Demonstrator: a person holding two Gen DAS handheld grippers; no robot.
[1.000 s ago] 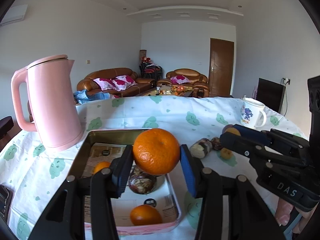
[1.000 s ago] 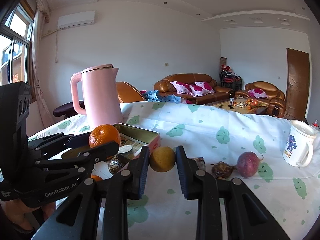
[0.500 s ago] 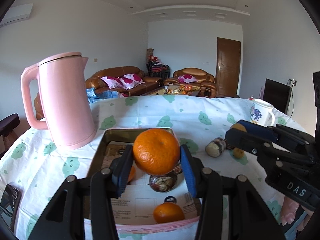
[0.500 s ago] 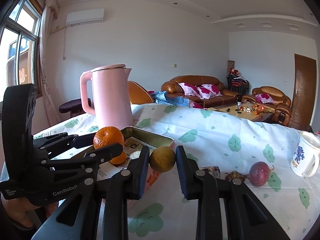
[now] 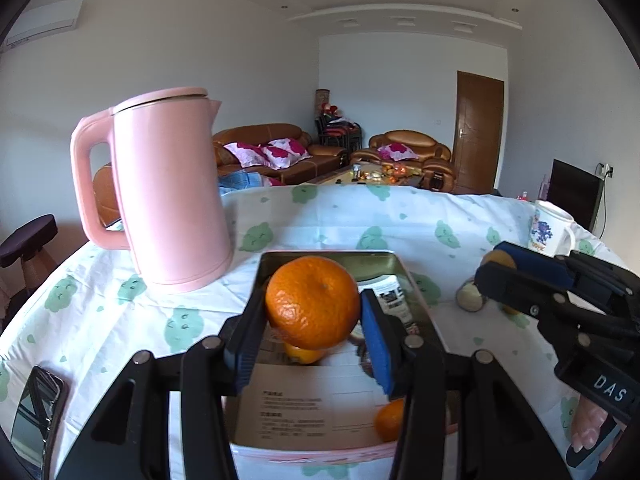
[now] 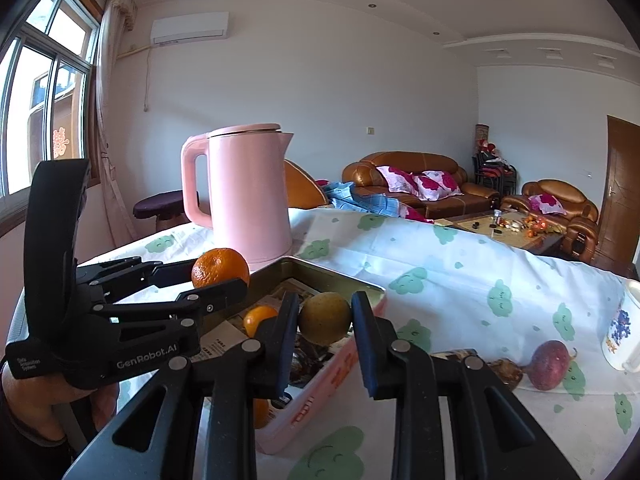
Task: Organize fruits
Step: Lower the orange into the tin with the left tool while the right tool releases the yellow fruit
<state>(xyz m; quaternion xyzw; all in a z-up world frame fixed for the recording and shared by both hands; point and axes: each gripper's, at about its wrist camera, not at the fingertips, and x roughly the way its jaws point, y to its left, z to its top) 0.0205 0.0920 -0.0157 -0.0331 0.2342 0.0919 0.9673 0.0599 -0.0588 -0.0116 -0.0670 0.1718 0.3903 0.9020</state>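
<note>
My left gripper [image 5: 313, 312] is shut on a large orange tangerine [image 5: 313, 302] and holds it above the pink tin tray [image 5: 320, 454]. My right gripper [image 6: 325, 318] is shut on a yellow-brown round fruit [image 6: 325, 317] above the tray's right rim [image 6: 340, 356]. The tray holds small oranges [image 5: 390, 420] [image 6: 258, 318] and a dark fruit on printed paper. In the right wrist view the left gripper [image 6: 218, 276] shows at the left with its tangerine [image 6: 220, 268]. In the left wrist view the right gripper [image 5: 500, 270] shows at the right.
A pink kettle [image 5: 168, 196] [image 6: 244, 192] stands behind the tray at the left. A purple passion fruit [image 6: 550, 364] and a dried brown piece [image 6: 506, 370] lie on the cloth to the right. A white mug [image 6: 622, 332] [image 5: 550, 230] stands far right. A phone [image 5: 36, 416] lies at the left edge.
Both grippers have moved left with their fruits. The left now hangs over the tray's middle and the right over its right rim.
</note>
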